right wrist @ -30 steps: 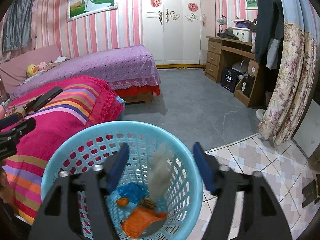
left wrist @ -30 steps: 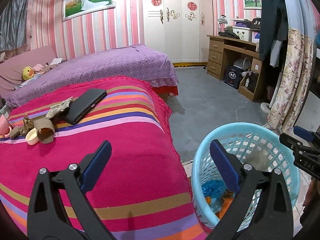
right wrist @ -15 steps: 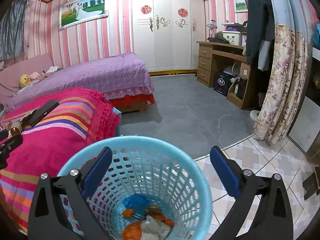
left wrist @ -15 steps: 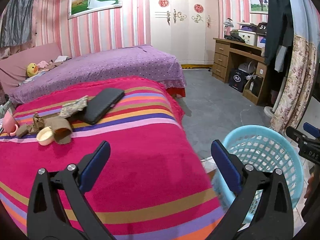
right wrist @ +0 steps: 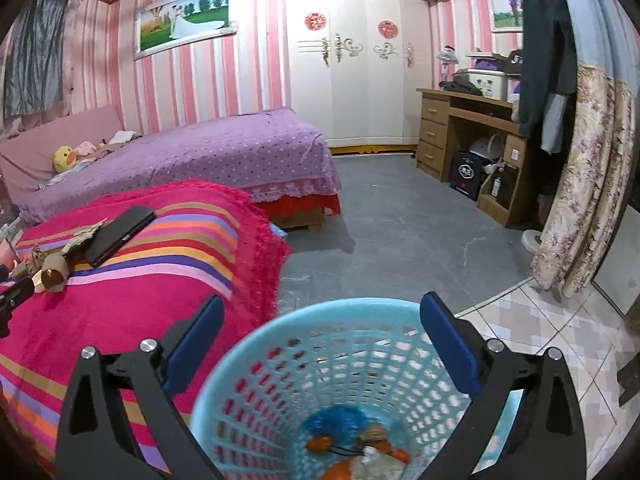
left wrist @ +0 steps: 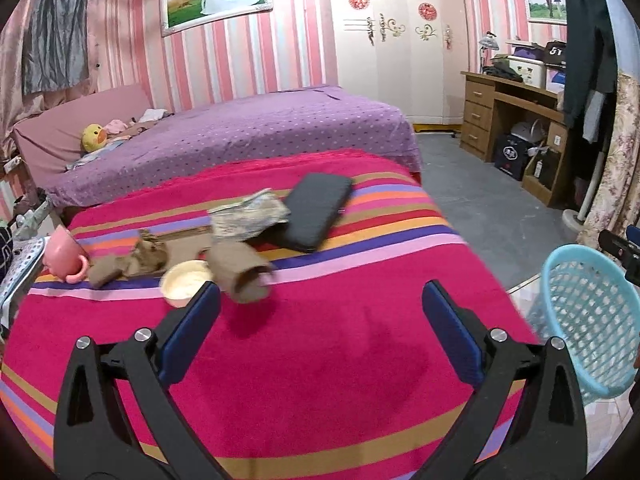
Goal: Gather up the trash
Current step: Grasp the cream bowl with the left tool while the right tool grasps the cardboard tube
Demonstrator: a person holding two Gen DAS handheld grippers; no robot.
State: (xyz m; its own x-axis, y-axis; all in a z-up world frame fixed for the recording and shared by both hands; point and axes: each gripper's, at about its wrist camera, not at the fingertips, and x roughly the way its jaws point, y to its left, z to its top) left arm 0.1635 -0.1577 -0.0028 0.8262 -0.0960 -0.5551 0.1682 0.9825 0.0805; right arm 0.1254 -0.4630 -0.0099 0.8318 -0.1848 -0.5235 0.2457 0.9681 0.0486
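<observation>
Trash lies on the striped red bedspread (left wrist: 320, 360): a cardboard tube (left wrist: 244, 276), a small cream cup (left wrist: 186, 282), crumpled brown paper (left wrist: 132, 262) and a crumpled grey wrapper (left wrist: 250, 216). My left gripper (left wrist: 320, 316) is open and empty just in front of the tube. The blue mesh basket (right wrist: 320, 364) stands on the floor beside the bed, with blue, orange and white trash (right wrist: 360, 444) in its bottom. My right gripper (right wrist: 320, 340) is open and empty above the basket. The basket also shows in the left wrist view (left wrist: 588, 312).
A black wallet-like case (left wrist: 316, 210) and a pink mug (left wrist: 64, 254) lie on the bedspread. A purple bed (left wrist: 240, 132) stands behind. A wooden desk (right wrist: 468, 140), hanging clothes and a floral curtain (right wrist: 580, 184) line the right side. Grey floor (right wrist: 400, 232) lies between.
My left gripper has swung left from the basket toward the trash on the bed. My right gripper opened wide; a whitish piece dropped into the basket, and it stays above it.
</observation>
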